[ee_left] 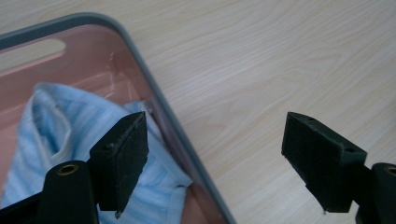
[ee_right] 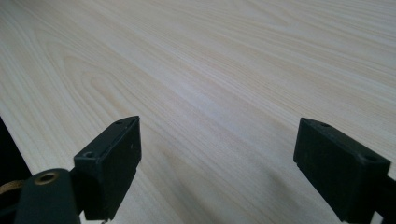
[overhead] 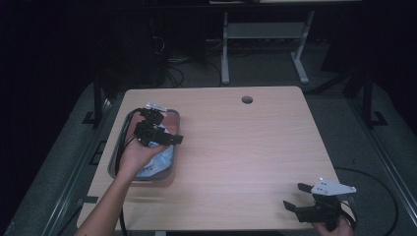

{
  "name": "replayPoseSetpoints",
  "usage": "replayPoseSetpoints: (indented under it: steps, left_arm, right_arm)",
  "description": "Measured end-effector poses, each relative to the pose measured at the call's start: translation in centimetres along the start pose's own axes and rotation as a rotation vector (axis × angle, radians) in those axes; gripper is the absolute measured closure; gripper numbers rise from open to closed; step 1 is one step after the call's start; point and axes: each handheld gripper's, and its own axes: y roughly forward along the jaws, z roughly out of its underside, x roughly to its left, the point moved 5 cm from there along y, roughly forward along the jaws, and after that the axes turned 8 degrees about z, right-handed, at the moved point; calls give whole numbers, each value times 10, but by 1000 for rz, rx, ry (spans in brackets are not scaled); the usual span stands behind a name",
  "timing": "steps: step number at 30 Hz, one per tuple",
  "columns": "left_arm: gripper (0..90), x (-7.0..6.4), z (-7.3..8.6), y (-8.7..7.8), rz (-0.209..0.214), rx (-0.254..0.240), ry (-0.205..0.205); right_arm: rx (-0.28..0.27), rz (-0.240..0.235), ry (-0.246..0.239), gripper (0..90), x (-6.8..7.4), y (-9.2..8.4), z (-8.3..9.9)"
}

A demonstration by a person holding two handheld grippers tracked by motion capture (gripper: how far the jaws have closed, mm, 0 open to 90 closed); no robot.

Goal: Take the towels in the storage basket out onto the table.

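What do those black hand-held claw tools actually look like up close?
Each claw, the left claw and the right claw, is matte black with two blocky rectangular jaws faced in dark, rough pads. A brass-coloured ring sits at a jaw's base. The right one carries a grey three-cornered plate; black cables trail behind. The forearms are bare, without sleeves.
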Motion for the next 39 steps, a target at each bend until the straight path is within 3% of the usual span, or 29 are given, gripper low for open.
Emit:
replayPoseSetpoints:
  steps: [7,16,21,24,25,32,37,39]
  left_arm:
    - [228,23,8,-7,-58,-7,-36]
    - [227,50,21,-3,-114,22,-111]
    - [226,64,28,10,-149,70,-160]
    - [227,66,29,13,-155,83,-163]
    - [228,70,31,17,-184,105,-158]
    - [228,81,38,29,-185,150,-214]
    - [252,83,41,41,-174,217,-209]
    - [254,87,43,48,-200,246,-204]
  right_arm:
    - [2,3,-4,145,1,0,0]
    - [3,-1,-7,145,2,0,-1]
    - [8,-8,-12,145,3,1,-1]
    - [5,-7,-8,145,3,0,-1]
    - [2,-6,-8,145,3,0,-1]
    - [4,-11,-11,145,4,0,-1]
    - [1,-11,-20,145,4,1,-2]
    - [1,-11,-20,145,4,2,-1]
